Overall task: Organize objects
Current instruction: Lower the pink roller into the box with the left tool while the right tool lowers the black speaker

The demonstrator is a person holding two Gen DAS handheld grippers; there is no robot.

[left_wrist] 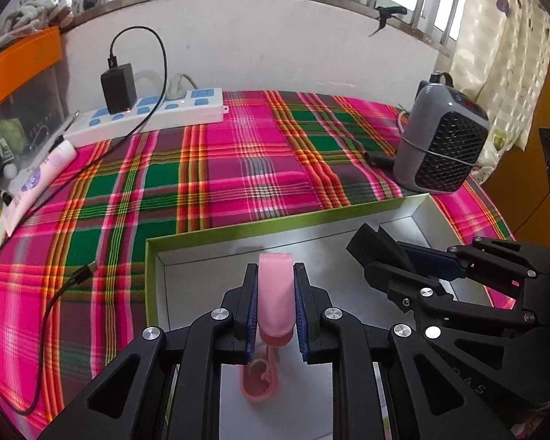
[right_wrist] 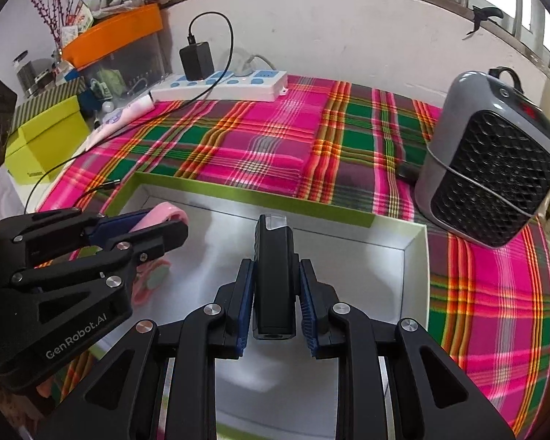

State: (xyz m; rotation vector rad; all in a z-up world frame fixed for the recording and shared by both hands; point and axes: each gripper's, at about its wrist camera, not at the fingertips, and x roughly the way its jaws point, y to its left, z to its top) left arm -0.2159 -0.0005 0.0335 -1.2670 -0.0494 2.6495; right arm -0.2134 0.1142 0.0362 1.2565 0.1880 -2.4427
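My left gripper (left_wrist: 275, 275) is shut on a pink tube (left_wrist: 275, 293) with a pink loop hanging from its cap, held over the open green-rimmed box (left_wrist: 238, 228). My right gripper (right_wrist: 275, 267) is shut on a black rectangular device (right_wrist: 274, 278) and holds it over the same box (right_wrist: 418, 256). In the left wrist view the right gripper (left_wrist: 381, 253) is at the right. In the right wrist view the left gripper (right_wrist: 165, 225) is at the left with the pink tube (right_wrist: 165, 216). The box floor is silver and reflective.
A plaid cloth (left_wrist: 220, 168) covers the table. A white power strip (left_wrist: 154, 113) with a black charger (left_wrist: 118, 88) and a cable lies at the back left. A grey fan heater (right_wrist: 491, 161) stands at the right. A yellow-green box (right_wrist: 44, 139) and an orange-lidded bin (right_wrist: 117, 33) stand at the left.
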